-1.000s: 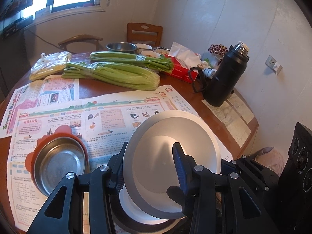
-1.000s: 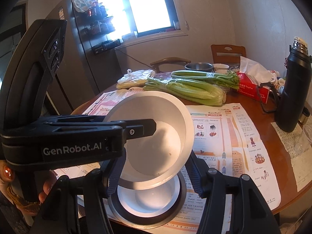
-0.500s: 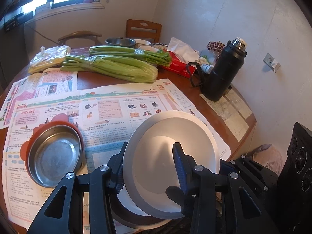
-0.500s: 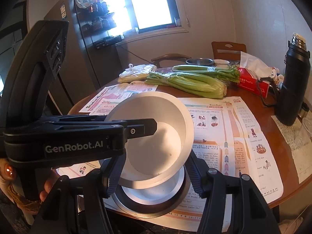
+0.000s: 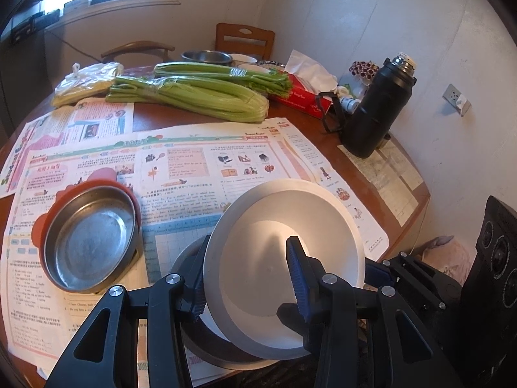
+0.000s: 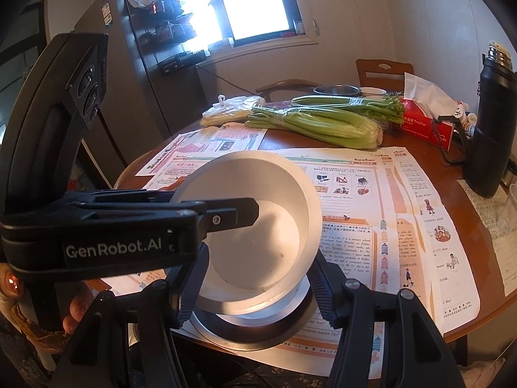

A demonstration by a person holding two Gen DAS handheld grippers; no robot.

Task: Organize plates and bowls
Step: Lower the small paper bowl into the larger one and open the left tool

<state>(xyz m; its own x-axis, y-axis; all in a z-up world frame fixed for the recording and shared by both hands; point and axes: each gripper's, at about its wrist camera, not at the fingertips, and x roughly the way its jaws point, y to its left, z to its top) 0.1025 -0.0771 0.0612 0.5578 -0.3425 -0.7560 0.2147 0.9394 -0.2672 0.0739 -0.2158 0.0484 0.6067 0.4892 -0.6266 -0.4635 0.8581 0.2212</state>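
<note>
Clearly both tools are busy with one white bowl [image 5: 284, 258], tilted and lifted just above a dark-rimmed plate [image 6: 258, 333] that lies on the newspaper [image 5: 194, 165] at the near edge of the round bench [image 5: 413, 200]. The left hand-held gripper [image 5: 248, 278] clamps the bowl's wall at a narrow setting, one blue-padded finger inside the bowl and the other outside against its left flank. The right hand-held gripper [image 6: 255, 278] straddles the lower part of the same bowl, its ribbed fingers at either side; whether they actually press on it I cannot tell, since the bowl hides the contact. In the right wrist view the left tool's black body crosses in front of the bowl, and a person's fingers [image 6: 76, 310] show beneath it.

Left of the bowl, a steel dish [image 5: 90, 239] sits inside an orange-red holder on the paper. Farther back lie bundles of celery [image 5: 194, 93], a plastic bag [image 5: 87, 80], a red tissue box [image 5: 303, 97] and a black thermos [image 5: 378, 106] standing upright near the wall.
</note>
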